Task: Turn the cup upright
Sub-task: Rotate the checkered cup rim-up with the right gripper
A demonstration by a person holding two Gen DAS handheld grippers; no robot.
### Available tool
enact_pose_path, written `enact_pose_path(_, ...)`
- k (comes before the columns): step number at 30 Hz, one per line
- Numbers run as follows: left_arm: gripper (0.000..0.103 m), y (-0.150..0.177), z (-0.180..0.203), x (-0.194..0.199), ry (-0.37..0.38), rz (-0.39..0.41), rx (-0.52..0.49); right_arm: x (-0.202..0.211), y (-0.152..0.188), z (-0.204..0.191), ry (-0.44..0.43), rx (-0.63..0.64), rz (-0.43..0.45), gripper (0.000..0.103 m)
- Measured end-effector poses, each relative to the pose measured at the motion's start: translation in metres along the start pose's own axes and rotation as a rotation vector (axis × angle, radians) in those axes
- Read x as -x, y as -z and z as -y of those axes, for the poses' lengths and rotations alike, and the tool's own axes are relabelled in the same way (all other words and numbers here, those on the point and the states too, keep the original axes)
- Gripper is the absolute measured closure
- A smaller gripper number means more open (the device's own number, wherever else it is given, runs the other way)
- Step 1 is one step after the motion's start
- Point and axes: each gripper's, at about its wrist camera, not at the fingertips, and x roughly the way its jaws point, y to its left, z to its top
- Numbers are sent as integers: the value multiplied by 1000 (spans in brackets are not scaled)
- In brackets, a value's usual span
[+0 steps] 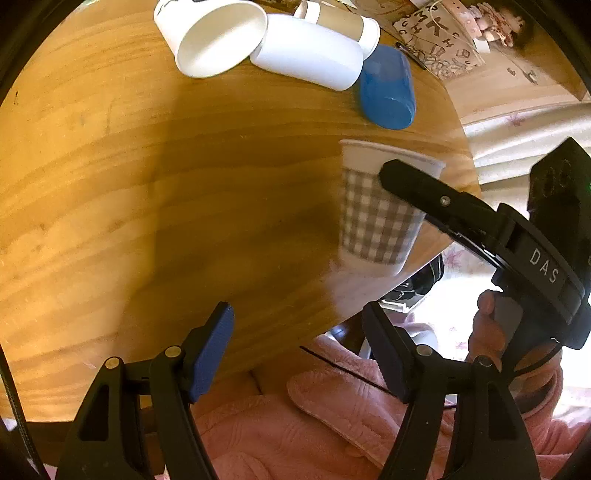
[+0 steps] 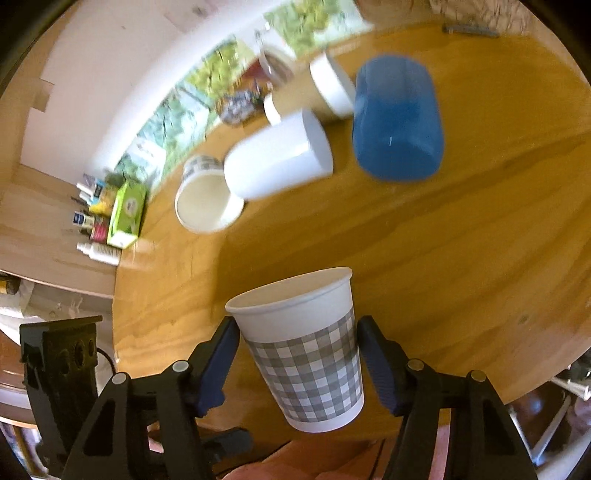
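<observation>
My right gripper (image 2: 295, 354) is shut on a grey-checked paper cup (image 2: 314, 354), mouth up, tilted a little, held above the wooden table (image 2: 461, 277) near its front edge. The left wrist view shows the same cup (image 1: 369, 218) with the right gripper's finger (image 1: 424, 184) across it, at the table's right edge. My left gripper (image 1: 299, 350) is open and empty over the table's near edge, left of the cup.
Several cups lie on their sides at the far side: a white paper cup (image 1: 218, 37), a white tumbler (image 1: 310, 51), a brown-sleeved cup (image 1: 343, 22) and a blue cup (image 1: 388, 88). A pink-robed lap (image 1: 295, 424) lies below the table edge.
</observation>
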Motion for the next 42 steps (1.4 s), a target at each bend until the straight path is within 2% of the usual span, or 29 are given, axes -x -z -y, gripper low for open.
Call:
enact_pose_path(11, 28, -15, -9, 14, -66, 11, -83, 16, 11, -18, 62, 202, 318, 37)
enact_pose_path(16, 28, -23, -10, 14, -81, 12, -93, 13, 20, -17, 30, 222, 444, 37)
enact_pose_path(19, 28, -25, -15, 17, -65, 9, -87, 11, 24, -18, 11, 228, 491, 37)
enact_pose_path(24, 28, -26, -12, 22, -68, 24, -104, 1, 29, -18, -5, 230, 492, 37)
enact_pose_path(29, 28, -24, -10, 20, -50, 14, -115, 3, 38, -22, 14, 256, 502, 37)
enact_pose_path(38, 28, -10, -11, 3, -25, -40, -111, 6, 56, -24, 62, 315, 452, 37)
enact_pose_path(42, 28, -1, -10, -1, -15, -38, -99, 12, 65, -20, 74, 320, 435, 38)
